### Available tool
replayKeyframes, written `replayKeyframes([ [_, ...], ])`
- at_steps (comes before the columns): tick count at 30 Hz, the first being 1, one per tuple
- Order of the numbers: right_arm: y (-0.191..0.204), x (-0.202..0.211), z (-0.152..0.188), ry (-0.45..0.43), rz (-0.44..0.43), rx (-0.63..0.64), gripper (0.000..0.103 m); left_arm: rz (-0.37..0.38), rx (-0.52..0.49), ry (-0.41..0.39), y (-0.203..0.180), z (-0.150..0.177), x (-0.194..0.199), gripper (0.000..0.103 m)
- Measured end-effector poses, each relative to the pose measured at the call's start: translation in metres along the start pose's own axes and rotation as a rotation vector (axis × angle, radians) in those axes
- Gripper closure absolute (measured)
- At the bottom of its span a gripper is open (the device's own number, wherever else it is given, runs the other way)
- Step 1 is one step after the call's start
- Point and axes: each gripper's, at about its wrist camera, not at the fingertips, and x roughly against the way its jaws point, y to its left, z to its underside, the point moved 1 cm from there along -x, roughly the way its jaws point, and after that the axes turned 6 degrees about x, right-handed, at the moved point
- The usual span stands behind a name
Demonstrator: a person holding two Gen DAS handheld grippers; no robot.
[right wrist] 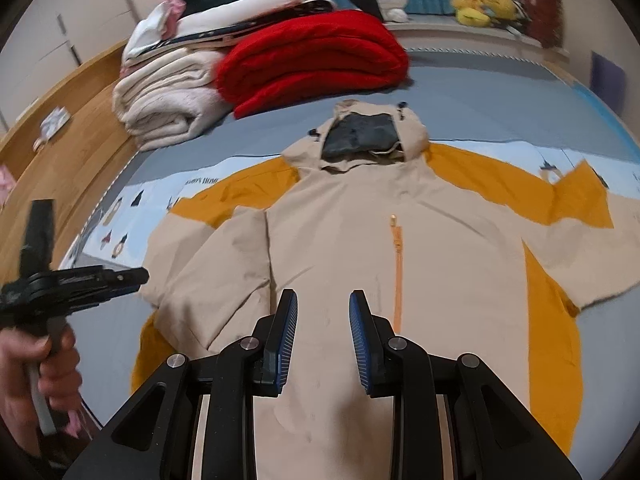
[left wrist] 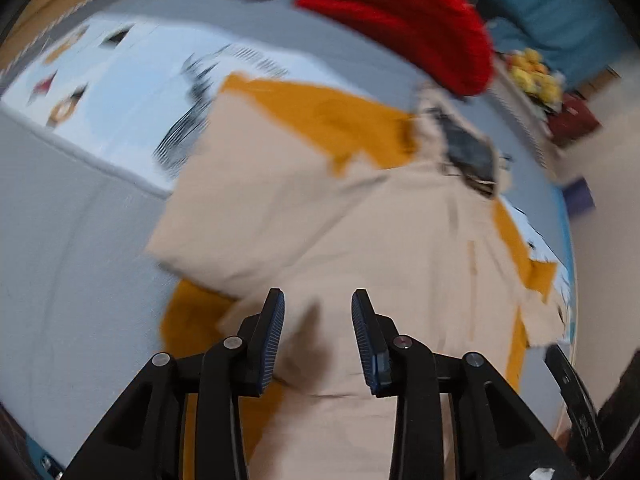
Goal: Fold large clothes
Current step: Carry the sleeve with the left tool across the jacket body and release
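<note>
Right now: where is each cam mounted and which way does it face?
Left wrist: on the left gripper, angled across the jacket toward the red blanket; own open fingers show, and the frame is blurred.
Right wrist: on the right gripper, facing up the jacket toward its hood; own open fingers, plus the person's left hand with its gripper.
Shared: jacket, red blanket, bed.

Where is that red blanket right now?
In the right wrist view, the red blanket lies folded on the bed, beyond the jacket's hood and right of the cream blanket.
</note>
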Motion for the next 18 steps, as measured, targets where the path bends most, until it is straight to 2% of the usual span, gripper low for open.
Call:
replayKeyframes([
  [3, 0.003, -0.007, 0.003, 0.015, -0.031, 0.006, 0.074, -0.013, 0.066, 0.049, 0.021, -0.003, -0.014, 0.055],
  [11, 0.01, -0.023, 0.004, 0.025, -0.062, 0.041, 0.07, -0.025, 0.173, 0.182, 0.05, -0.004, -0.057, 0.052],
  [14, 0.009, -0.029, 0.002, 0.033, -0.068, 0.053, 0.07, 0.019, 0.186, 0.199, 0.048, -0.006, -0.06, 0.055],
  [16, 0.007, -0.033, 0.001, 0.039, -0.073, 0.061, 0.07, 0.064, 0.124, 0.192, 0.033, -0.009, -0.055, 0.071],
  [17, 0.007, -0.035, 0.0, 0.043, -0.075, 0.065, 0.07, 0.085, 0.079, 0.184, 0.023, -0.01, -0.052, 0.088],
  [18, 0.006, -0.037, 0.0, 0.048, -0.078, 0.068, 0.07, 0.104, 0.035, 0.172, 0.012, -0.011, -0.048, 0.094],
])
